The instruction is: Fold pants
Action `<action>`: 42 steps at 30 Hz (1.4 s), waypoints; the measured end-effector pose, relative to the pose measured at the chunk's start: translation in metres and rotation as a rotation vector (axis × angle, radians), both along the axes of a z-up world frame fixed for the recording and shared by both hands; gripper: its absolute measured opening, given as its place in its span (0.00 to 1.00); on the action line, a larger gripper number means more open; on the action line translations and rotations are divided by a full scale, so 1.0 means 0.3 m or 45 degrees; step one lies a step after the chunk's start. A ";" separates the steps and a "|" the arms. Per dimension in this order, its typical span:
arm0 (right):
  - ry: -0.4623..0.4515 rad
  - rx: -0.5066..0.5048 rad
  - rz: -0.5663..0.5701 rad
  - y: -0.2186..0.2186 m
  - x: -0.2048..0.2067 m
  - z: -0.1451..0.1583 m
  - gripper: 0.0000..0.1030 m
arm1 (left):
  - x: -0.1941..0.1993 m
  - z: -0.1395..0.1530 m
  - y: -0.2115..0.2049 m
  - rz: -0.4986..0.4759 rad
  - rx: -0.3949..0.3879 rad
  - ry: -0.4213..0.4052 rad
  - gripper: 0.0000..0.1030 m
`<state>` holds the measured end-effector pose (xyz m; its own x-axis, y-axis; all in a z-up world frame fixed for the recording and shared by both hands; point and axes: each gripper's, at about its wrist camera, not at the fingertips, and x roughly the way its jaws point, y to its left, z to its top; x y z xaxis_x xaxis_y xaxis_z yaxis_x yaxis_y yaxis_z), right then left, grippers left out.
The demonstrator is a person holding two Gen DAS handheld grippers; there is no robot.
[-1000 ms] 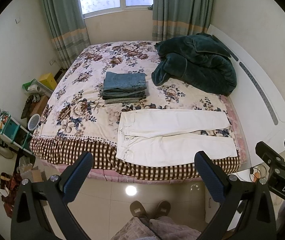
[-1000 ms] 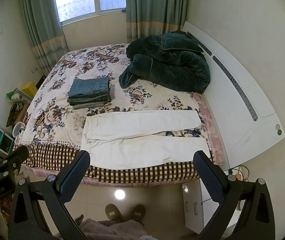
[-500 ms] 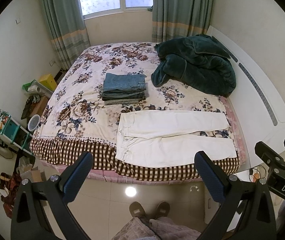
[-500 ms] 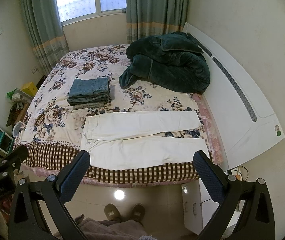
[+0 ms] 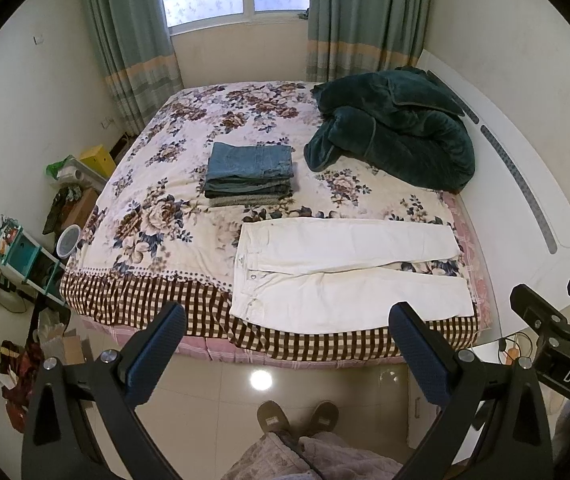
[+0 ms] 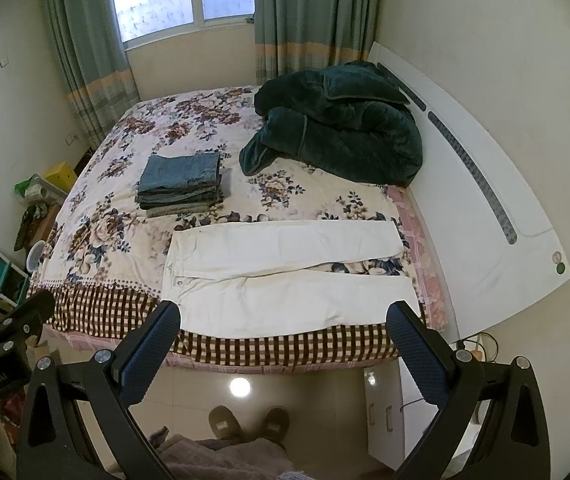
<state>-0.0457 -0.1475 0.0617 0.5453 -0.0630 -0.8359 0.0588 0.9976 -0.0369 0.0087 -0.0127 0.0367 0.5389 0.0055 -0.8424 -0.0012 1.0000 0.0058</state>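
Observation:
White pants lie flat on the floral bed near its front edge, waist to the left, legs slightly apart pointing right; they also show in the right wrist view. My left gripper is open and empty, held high above the floor in front of the bed. My right gripper is open and empty too, beside the left one, equally far back from the pants.
A stack of folded jeans sits mid-bed behind the pants. A dark green quilt is heaped by the white headboard. Clutter and shelves stand left of the bed. Slippered feet stand on the tiled floor.
Both views have shifted very slightly; the bed sits a touch lower in frame. Nothing on the bed has moved and both grippers stay open.

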 end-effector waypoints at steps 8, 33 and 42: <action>0.040 0.008 -0.050 -0.088 0.097 -0.120 1.00 | 0.073 -0.070 -0.027 0.093 0.047 -0.030 1.00; 0.384 0.124 -0.405 -0.546 1.126 -1.055 1.00 | 1.031 -0.828 -0.061 0.257 0.075 0.381 1.00; 0.552 0.402 -0.817 -0.807 1.591 -1.695 1.00 | 1.475 -1.520 0.077 0.681 -0.307 0.894 1.00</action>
